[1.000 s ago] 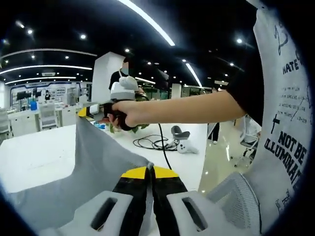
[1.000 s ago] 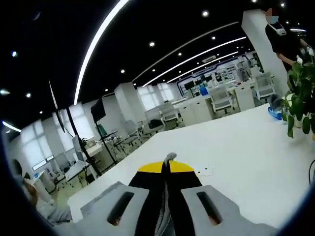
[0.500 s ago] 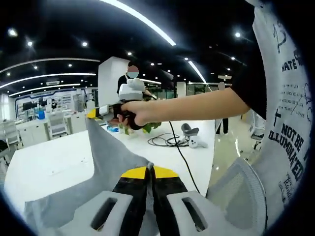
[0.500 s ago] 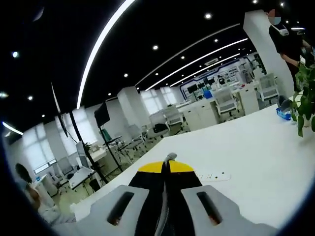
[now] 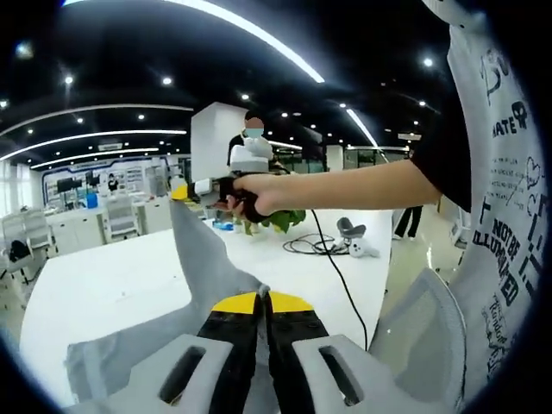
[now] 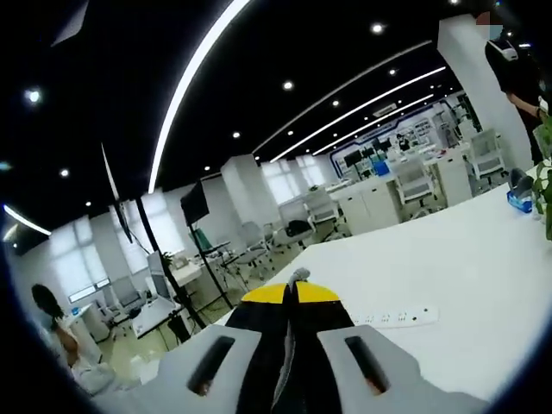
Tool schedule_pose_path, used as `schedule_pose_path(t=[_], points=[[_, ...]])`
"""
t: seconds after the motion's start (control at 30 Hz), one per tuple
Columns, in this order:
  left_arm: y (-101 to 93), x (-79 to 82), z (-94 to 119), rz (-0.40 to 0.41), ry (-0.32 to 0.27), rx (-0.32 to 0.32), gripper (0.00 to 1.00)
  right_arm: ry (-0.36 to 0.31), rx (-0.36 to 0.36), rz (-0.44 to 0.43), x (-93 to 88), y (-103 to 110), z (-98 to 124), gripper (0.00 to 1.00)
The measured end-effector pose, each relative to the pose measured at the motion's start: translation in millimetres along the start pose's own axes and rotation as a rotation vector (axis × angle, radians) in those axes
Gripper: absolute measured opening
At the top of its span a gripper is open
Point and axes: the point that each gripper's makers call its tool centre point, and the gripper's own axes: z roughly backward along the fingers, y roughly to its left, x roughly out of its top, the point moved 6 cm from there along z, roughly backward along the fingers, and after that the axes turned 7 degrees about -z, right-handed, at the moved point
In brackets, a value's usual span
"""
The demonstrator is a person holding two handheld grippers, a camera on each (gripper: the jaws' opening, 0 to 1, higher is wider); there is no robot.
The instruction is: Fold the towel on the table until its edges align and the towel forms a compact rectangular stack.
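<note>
Two grippers hold the grey towel [image 5: 207,267] up off the white desk [image 5: 103,276], one at each corner. In the left gripper view the left gripper [image 5: 261,297] has its yellow-tipped fingers [image 5: 233,304] pressed together on a corner of the cloth, which pokes out between the tips. From there the towel rises as a stretched sheet to the right gripper [image 5: 183,191], which pinches the far corner; the person's hand [image 5: 254,194] wraps that gripper's handle and the bare forearm reaches in level from the right. The lower part of the towel sags toward the desk at the left.

Beyond the held hand a leafy green plant [image 5: 280,220] stands on the desk, and a black cable [image 5: 332,259] runs from the gripper down across the desk edge toward a loose coil and a pale handheld controller [image 5: 355,244] lying near it. A grey mesh chair back [image 5: 423,332] stands just beside the desk at the right, next to the person's printed white shirt [image 5: 500,190]. Another person stands behind the raised gripper.

In the right gripper view the right gripper [image 6: 291,285] is likewise closed on the towel, a small tuft of grey cloth [image 6: 297,276] showing at its tips. A white power strip [image 6: 392,317] lies flat on the desk just beyond the fingers, and the plant's leaves [image 6: 545,185] and a small blue object [image 6: 522,200] sit at the far right. Office desks, chairs and a screen on a stand fill the background.
</note>
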Motion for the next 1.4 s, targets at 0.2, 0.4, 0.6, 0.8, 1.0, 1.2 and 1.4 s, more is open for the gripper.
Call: schedule_pose_path(t=[0.2,0.4,0.6,0.8,1.0,1.2,1.4], points=[[16.7,-4.5,18.9,0.017,0.000,0.054,0.02,0.012,0.037,0.001,-6.1,21.3,-18.8,0.00],[31.8,-11.2,40.3,0.039,0.006,0.115,0.02,0.024,0.067,0.005,-11.2,39.2,-34.1,0.00],[40.7,-17.2,60.7,0.052,0.019,0.187,0.02,0.045,0.111,0.007,-19.7,57.4,-49.6,0.00],[46.6,-23.8,76.2,0.070,0.032,0.244,0.02,0.063,0.142,0.014,-29.6,72.6,-63.6,0.00],[53.0,-38.7,88.9,0.092,0.059,0.301,0.02,0.080,0.146,0.007,-41.7,78.2,-74.9,0.00],[55.0,-52.8,101.0,0.131,0.080,0.340,0.02,0.103,0.164,0.022,-55.5,87.9,-86.2,0.00],[58.0,-54.6,110.7,0.150,0.073,0.368,0.02,0.128,0.175,0.024,-66.6,93.5,-95.5,0.00]])
